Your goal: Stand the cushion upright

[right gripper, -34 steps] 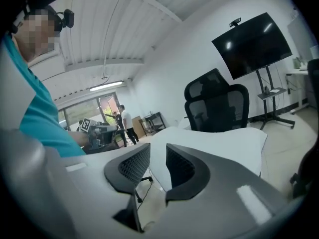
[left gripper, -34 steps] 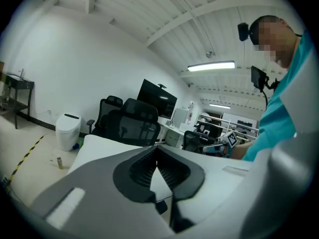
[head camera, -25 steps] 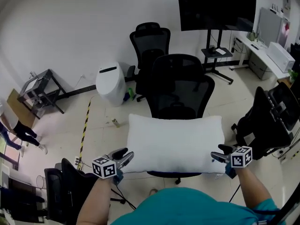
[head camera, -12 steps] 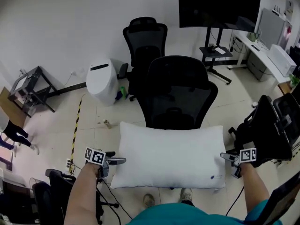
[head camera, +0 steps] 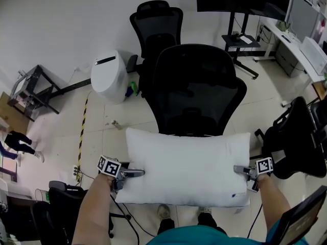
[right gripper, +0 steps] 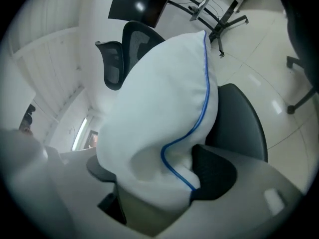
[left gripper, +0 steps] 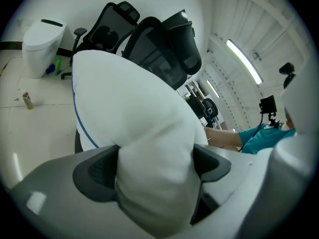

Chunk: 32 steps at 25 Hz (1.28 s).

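From the head view, the white cushion (head camera: 186, 167) lies across the seat of the black office chair (head camera: 196, 93). Its broad face is turned up and its far long edge sits at the foot of the backrest. The left gripper (head camera: 137, 173) is at the cushion's left end and the right gripper (head camera: 239, 169) at its right end, one at each short side. A white bin (head camera: 107, 75) stands on the floor beyond the chair

In the left gripper view, the jaws have just been closing, and the cushion's end bulges between them. The dark pads (left gripper: 97, 171) press into the stuffing from both sides. The chair back (left gripper: 164, 44) rises behind

In the right gripper view, those jaws have just been closing too and pinch the cushion's corner, the fabric creased where the blue piping (right gripper: 204, 83) bends by the pad (right gripper: 214, 176). The dark chair seat (right gripper: 244, 123) shows under the cushion
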### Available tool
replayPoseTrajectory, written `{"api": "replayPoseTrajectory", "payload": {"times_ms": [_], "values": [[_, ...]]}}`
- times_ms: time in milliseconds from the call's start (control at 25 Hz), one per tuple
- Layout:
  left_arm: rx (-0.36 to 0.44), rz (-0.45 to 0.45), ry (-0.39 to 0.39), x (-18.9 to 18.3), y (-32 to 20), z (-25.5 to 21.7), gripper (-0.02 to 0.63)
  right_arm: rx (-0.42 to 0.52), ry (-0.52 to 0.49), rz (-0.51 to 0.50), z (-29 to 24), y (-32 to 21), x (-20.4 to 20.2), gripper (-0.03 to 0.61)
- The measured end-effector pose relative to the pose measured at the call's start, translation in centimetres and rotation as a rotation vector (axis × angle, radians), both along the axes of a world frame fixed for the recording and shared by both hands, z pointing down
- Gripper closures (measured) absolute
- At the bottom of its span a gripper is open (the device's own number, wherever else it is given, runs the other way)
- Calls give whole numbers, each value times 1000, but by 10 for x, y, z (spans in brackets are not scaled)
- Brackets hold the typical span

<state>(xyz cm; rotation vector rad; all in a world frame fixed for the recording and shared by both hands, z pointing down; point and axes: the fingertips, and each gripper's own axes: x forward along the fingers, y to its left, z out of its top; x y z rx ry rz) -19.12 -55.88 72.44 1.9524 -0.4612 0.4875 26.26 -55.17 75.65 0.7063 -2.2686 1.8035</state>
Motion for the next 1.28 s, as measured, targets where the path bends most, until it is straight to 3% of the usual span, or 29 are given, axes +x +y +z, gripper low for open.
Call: {"api": "replayPoseTrajectory", "payload": {"times_ms": [80,160,280,400,640,880,1080,1280], "values": [[38,6,22,7,1,-7,260,13,-1,4,-7,2,-4,275],[74,-4,55,12,4,-19,384,27,-7,12,-20,5,-7,367],[138,-21,97,17,13,-40,468,53,41,58,-48,5,5,453],[206,-44,147,28,29,-60,479,208,69,6,-103,-12,16,471],[295,-181,278,70,66,-91,472,501,271,-141,-246,-59,29,471],[322,-282,352,124,85,-67,468,744,488,-398,-366,-105,-18,469],[304,-367,337,157,69,-37,466,852,631,-601,-405,-140,-79,469],[254,-450,323,176,49,-3,466,914,760,-727,-397,-174,-126,466]]}}
